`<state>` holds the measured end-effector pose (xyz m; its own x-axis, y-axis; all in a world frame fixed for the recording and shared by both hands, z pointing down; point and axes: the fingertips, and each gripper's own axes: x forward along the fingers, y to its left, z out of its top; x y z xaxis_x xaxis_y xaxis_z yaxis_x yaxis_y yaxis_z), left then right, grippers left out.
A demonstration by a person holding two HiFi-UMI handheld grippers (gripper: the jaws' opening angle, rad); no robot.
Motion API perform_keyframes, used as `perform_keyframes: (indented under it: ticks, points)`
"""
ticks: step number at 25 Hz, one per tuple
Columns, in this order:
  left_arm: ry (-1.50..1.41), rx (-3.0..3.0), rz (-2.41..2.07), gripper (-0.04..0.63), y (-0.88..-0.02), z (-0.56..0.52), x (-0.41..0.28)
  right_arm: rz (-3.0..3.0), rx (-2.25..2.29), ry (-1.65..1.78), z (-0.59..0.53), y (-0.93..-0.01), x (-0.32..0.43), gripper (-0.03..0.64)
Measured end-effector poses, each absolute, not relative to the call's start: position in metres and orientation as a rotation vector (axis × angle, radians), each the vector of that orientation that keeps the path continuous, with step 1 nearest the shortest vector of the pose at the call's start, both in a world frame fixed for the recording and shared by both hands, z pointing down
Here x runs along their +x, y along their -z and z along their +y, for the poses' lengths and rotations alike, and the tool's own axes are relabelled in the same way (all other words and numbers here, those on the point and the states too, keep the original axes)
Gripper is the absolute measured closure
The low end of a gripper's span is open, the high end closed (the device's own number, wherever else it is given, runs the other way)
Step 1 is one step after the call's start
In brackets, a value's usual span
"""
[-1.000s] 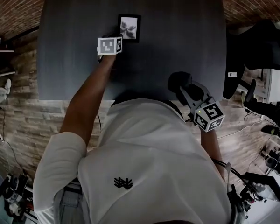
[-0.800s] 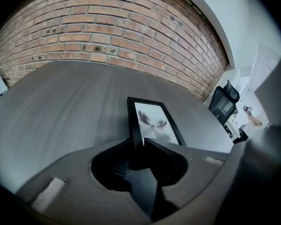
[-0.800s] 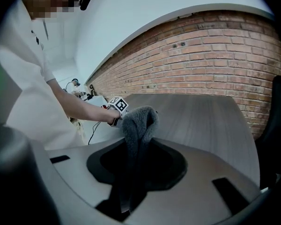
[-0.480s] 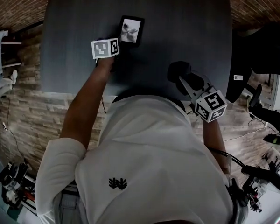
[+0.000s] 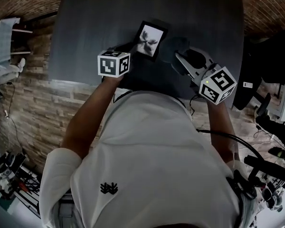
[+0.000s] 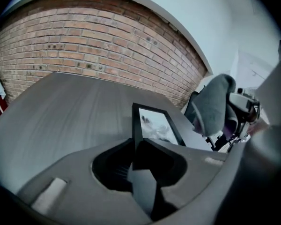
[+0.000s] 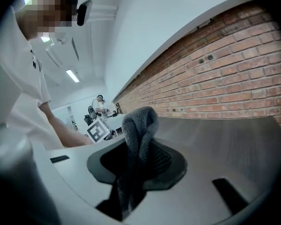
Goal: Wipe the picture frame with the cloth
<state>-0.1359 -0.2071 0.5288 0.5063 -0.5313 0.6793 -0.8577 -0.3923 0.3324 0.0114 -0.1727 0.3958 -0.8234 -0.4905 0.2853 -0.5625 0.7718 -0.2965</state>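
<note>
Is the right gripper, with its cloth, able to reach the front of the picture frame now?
Probably yes: the cloth sits right beside the picture frame, which the left gripper holds, with nothing between them.

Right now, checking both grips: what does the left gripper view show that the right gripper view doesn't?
Only the left gripper view: the picture frame, clamped in the left claw. Only the right gripper view: the left claw's marker cube and ceiling lights. Both: the cloth in the right claw, the brick wall, the table.

Knit grey cloth (image 7: 139, 125), smooth blk frame (image 6: 155, 124), matt table (image 6: 61, 107), rough brick wall (image 6: 84, 41)
</note>
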Motion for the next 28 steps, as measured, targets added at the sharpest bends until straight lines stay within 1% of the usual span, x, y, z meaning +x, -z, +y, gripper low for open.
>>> perform_keyframes:
  ticks: [4, 9, 15, 22, 25, 28]
  points:
    - [-0.612, 2.131, -1.089, 0.518, -0.505, -0.185, -0.125, -2.862, 0.658, -0.552, -0.175, -0.386, -0.038, 0.509]
    - [-0.625, 2.185, -1.06, 0.52, -0.486, -0.17, -0.12, -2.817, 0.526, -0.496, -0.174, -0.403, -0.084, 0.509]
    - [-0.612, 2.192, -1.067, 0.518, -0.48, -0.153, -0.122, -2.737, 0.606, -0.336, -0.199, -0.406, -0.073, 0.509]
    - [-0.588, 2.184, -1.079, 0.518, -0.479, -0.146, -0.12, -2.729, 0.766, -0.315, -0.232, -0.392, -0.043, 0.509]
    - [-0.578, 2.169, -1.104, 0.52, -0.478, -0.146, -0.132, -2.791, 0.698, -0.325, -0.218, -0.377, -0.054, 0.509]
    - [-0.556, 2.137, -1.139, 0.518, -0.479, -0.149, -0.144, -2.854, 0.536, -0.358, -0.185, -0.365, -0.073, 0.509]
